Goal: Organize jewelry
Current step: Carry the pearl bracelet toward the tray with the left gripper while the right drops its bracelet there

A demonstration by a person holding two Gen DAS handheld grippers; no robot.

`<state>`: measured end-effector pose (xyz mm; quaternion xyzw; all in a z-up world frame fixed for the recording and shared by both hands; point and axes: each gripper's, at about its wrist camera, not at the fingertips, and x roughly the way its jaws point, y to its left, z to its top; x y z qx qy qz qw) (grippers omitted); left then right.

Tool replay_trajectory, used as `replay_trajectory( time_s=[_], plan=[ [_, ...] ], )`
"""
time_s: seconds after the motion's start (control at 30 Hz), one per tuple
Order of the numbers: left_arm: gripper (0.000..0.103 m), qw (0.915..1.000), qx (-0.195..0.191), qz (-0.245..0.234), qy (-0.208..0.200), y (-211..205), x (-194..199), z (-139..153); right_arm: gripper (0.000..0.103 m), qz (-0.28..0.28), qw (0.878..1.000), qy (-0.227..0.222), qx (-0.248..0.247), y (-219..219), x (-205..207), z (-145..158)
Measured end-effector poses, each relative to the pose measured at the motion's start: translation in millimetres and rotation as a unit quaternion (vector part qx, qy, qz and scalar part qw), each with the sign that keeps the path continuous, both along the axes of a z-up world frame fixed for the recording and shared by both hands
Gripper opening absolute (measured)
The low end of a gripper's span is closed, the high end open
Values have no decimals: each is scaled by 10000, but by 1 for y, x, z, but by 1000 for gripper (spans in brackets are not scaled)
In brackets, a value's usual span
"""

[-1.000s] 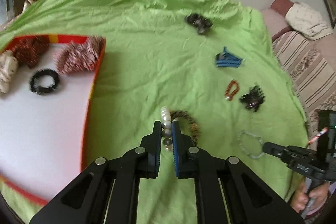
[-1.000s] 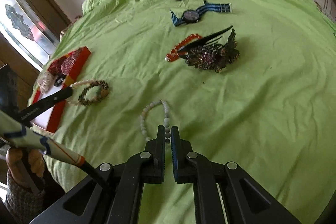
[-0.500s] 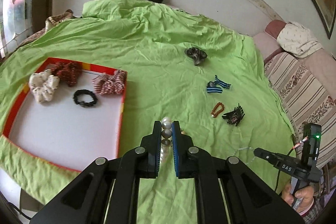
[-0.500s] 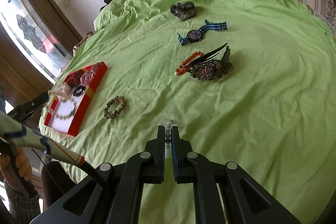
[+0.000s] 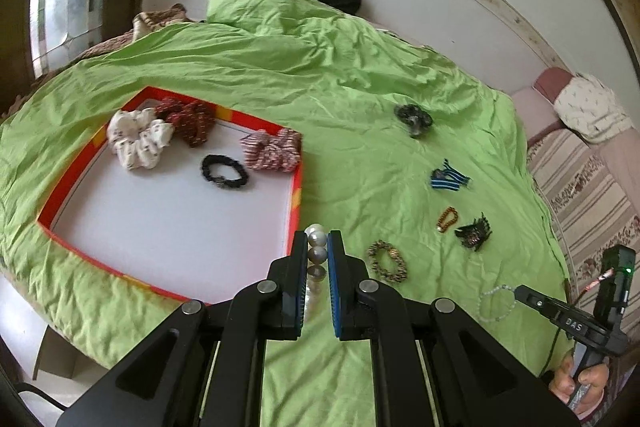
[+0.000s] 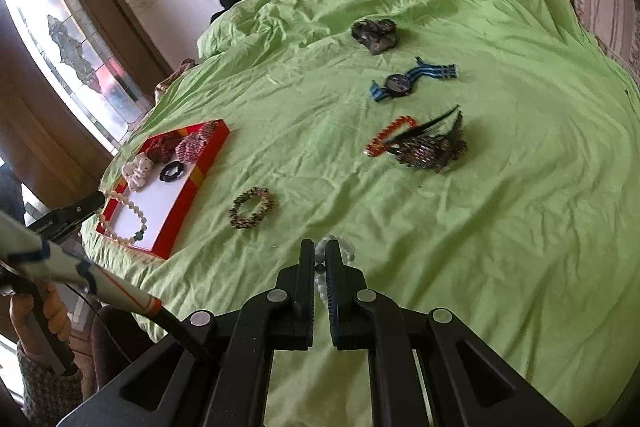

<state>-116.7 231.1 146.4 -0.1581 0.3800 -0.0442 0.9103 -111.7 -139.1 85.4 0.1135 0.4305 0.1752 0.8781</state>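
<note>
My left gripper (image 5: 318,241) is shut on a pearl bead bracelet (image 5: 316,235) and holds it above the near right edge of the red-rimmed white tray (image 5: 294,211). In the right wrist view the pearl bracelet (image 6: 132,211) hangs from the left gripper (image 6: 100,201) over the tray (image 6: 188,199). My right gripper (image 6: 320,251) is shut on a pale glass bead bracelet (image 6: 320,259), lifted above the green sheet; it also shows in the left wrist view (image 5: 496,303). A brown beaded bracelet (image 5: 387,262) lies on the sheet between them.
The tray holds several scrunchies (image 5: 140,139) and a black hair tie (image 5: 224,171). On the sheet lie a dark hair clip (image 6: 374,33), a blue-strap watch (image 6: 400,83), an orange bead bracelet (image 6: 390,135) and a dark claw clip (image 6: 432,147). Striped cushions (image 5: 588,187) border the right.
Both grippers have risen from the sheet, each lifting its bracelet. The left one has carried the pearl bracelet leftward to the tray's edge.
</note>
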Motion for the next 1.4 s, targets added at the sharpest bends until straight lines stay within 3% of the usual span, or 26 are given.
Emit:
replay_trajectory(
  time_s=[0.43, 0.8, 1.0, 1.17, 1.27, 1.4],
  plan=[
    [9, 9971, -161, 733, 97, 77, -4, -20, 6, 843, 9952, -182, -454, 84, 16, 28],
    [9, 9922, 188, 1204, 279, 151, 13, -30, 6, 1960, 9772, -364, -732, 211, 32, 48],
    [9, 9904, 38, 1299, 481, 180, 26, -43, 6, 2557, 9623, -321, -870, 301, 43, 37],
    [9, 9861, 119, 1498, 714, 196, 34, -53, 6, 2851, 9570, -110, -528, 354, 57, 29],
    [9, 9831, 169, 1611, 852, 204, 36, -60, 6, 2872, 9569, 107, -404, 372, 66, 15],
    [9, 9816, 169, 1643, 960, 210, 37, -69, 6, 2737, 9591, 424, -590, 379, 78, -17]
  ],
)
